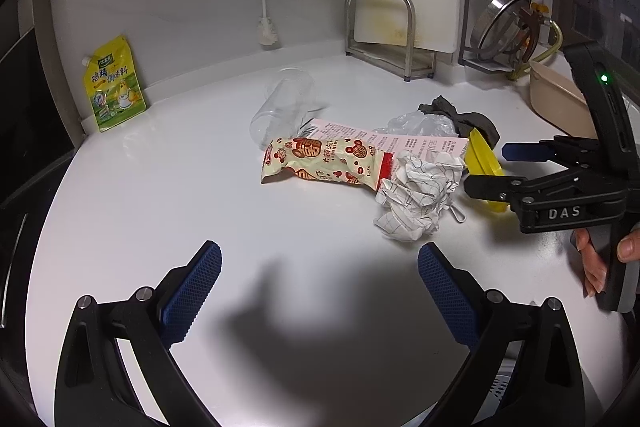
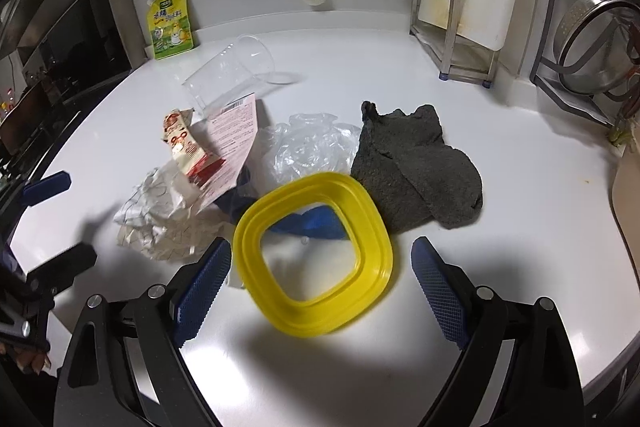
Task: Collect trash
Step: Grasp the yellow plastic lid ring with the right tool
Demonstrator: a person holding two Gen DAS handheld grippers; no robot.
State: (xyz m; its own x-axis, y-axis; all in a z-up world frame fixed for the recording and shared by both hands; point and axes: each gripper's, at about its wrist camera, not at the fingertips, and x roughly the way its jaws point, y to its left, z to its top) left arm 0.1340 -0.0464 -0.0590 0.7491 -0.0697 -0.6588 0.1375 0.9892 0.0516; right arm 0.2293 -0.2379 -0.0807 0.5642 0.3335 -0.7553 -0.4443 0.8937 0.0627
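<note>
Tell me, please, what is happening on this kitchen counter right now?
A person holds a gripper in each hand over a white counter strewn with litter. The left gripper is open and empty, short of the crumpled paper and snack wrapper. The right gripper is open too, its fingers on either side of the yellow lid frame, not yet closed. The clear cup, plastic film and grey cloth lie untouched.

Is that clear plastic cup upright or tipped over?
Tipped over. The clear plastic cup lies on its side on the counter, open rim toward the back wall; it looks empty.
</note>
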